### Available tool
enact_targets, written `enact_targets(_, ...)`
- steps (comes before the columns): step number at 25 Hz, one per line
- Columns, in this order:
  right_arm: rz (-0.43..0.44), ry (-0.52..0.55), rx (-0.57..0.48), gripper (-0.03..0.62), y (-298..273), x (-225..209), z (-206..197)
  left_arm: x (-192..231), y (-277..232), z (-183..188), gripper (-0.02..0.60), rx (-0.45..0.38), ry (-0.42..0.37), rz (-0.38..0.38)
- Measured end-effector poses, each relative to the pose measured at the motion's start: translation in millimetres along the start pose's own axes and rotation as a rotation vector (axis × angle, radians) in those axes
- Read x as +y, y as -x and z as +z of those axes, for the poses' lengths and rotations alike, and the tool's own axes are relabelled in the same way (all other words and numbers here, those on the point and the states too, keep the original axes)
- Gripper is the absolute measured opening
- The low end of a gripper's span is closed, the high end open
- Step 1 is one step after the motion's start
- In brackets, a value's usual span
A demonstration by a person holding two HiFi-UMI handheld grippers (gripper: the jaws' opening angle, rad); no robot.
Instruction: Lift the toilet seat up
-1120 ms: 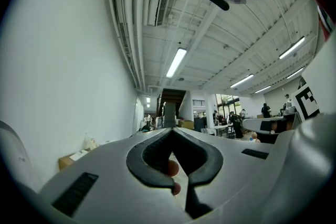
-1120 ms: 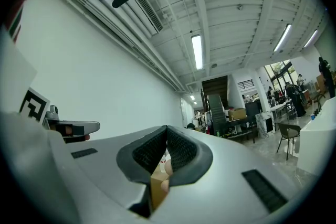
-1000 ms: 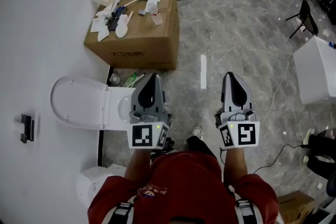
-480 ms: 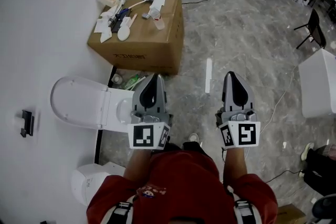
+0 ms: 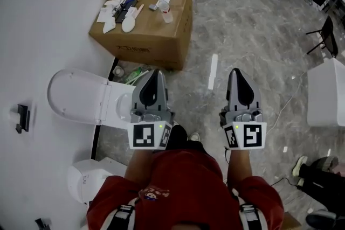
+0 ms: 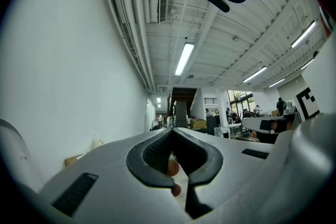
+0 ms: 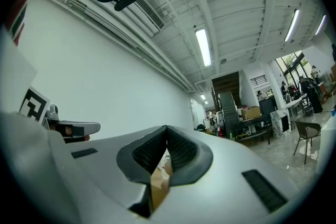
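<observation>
Grey marble-look floor [image 5: 253, 24] with a plain white wall [image 5: 38, 19] down the left side. Far out at 9 o'clock in the head view there's a small black bracket [image 5: 21, 118] on the wall. Next to it is the toilet [image 5: 116, 107]. The toilet seat [image 5: 75, 97] shows as a white oval lying back toward the wall, and tbh I can't tell seat from lid in that shape. Up at 11 o'clock is a cardboard box [image 5: 145, 27] with white bits and pieces scattered on top, and a few bottles [image 5: 132, 75] sit in the gap between box and toilet. The left hand-held gripper [image 5: 154, 77] hangs just beside the toilet's right edge, not touching it as far as I can see. Its jaws are pinched together with nothing in them. The right hand-held gripper [image 5: 236, 77] is at about 3 o'clock from the left one, over bare floor, jaws closed tight and empty too. A white cabinet [image 5: 326, 91] sits at the right edge.
</observation>
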State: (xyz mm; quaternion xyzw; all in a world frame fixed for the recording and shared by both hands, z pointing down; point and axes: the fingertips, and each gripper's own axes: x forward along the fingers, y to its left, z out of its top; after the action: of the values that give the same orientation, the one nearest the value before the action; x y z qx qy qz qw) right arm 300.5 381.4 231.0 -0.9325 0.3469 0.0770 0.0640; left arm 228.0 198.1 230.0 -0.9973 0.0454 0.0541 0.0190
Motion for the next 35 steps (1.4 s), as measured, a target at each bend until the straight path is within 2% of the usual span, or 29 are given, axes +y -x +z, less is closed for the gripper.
enact_targets(5, 0.052, 0.004, -0.001, 0.012, -33.7, 24.9, -1.7, 34.9, -3.4, 1.7, 0.008, -0.011, 0.006, 0.044)
enact_targets(18, 0.246, -0.011, 0.01, 0.012, -138.2, 123.6, -24.6, 164.2, 2.7, -1.0, 0.008, -0.01, -0.018, 0.245)
enact_targets(27, 0.431, -0.021, 0.025, 0.012, -208.3, 225.6, -37.3, 263.8, 31.8, 7.6, 0.008, -0.024, -0.06, 0.457)
enact_targets(35, 0.635, -0.037, 0.033, 0.012, -240.4, 331.7, -43.1, 336.8, 85.2, 18.4, 0.008, -0.027, -0.096, 0.661)
